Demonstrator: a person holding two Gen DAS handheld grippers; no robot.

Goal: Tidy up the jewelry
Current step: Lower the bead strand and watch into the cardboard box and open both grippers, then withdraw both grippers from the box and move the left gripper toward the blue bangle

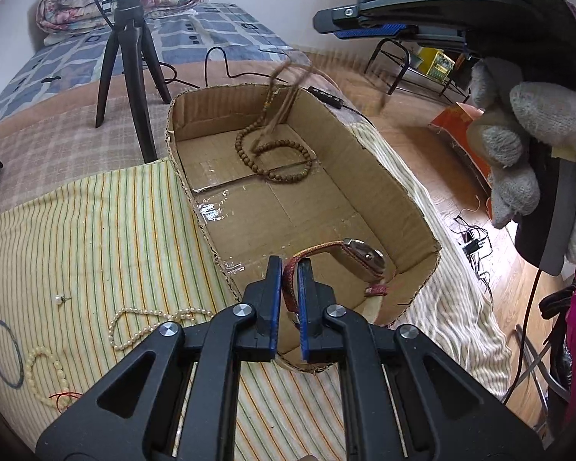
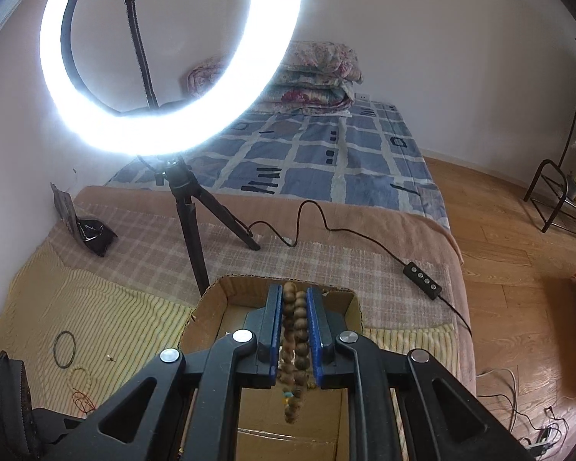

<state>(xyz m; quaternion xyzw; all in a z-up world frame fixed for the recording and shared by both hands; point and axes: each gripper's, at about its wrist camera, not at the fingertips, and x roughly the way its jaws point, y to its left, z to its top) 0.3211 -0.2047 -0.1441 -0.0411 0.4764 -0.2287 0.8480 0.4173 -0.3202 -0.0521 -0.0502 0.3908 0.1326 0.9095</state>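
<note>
Your left gripper (image 1: pixel 289 288) is clamped on the red strap of the watch (image 1: pixel 359 259), its blue pads nipping the band right at their tips. The watch face sits just ahead and to the right of those fingers, down inside the near end of the cardboard box (image 1: pixel 364 153), with the strap's free end curling against the box wall beside it.

Over on your right gripper (image 2: pixel 293 322), you've got the wooden bead strand (image 2: pixel 295 342) pinched between the pads, doubled up, several beads stacked along the length of the fingers and a loop dangling below them over the cardboard box (image 2: pixel 205 303). From the left view the same wooden bead strand (image 1: pixel 276 153) trails down from above, blurred in the air, with its lower coils lying on the box floor at the far end, well ahead of your left fingers. Your gloved right hand (image 1: pixel 533 146) shows at the right edge, wrapped round the handle.

Off to the left of your left fingers, on the striped cloth (image 1: pixel 107 230), lie a pearl necklace (image 1: pixel 146 320), a cream bead bracelet (image 1: pixel 44 374) with a bit of red thread, a thin dark ring (image 1: pixel 5 353) and a single pearl earring (image 1: pixel 60 299), all outside the box.

Beyond the box stands the tripod (image 1: pixel 128 57), and ahead of your right fingers the ring light (image 2: pixel 169 57) glares, its cable and switch running across the blanket.
</note>
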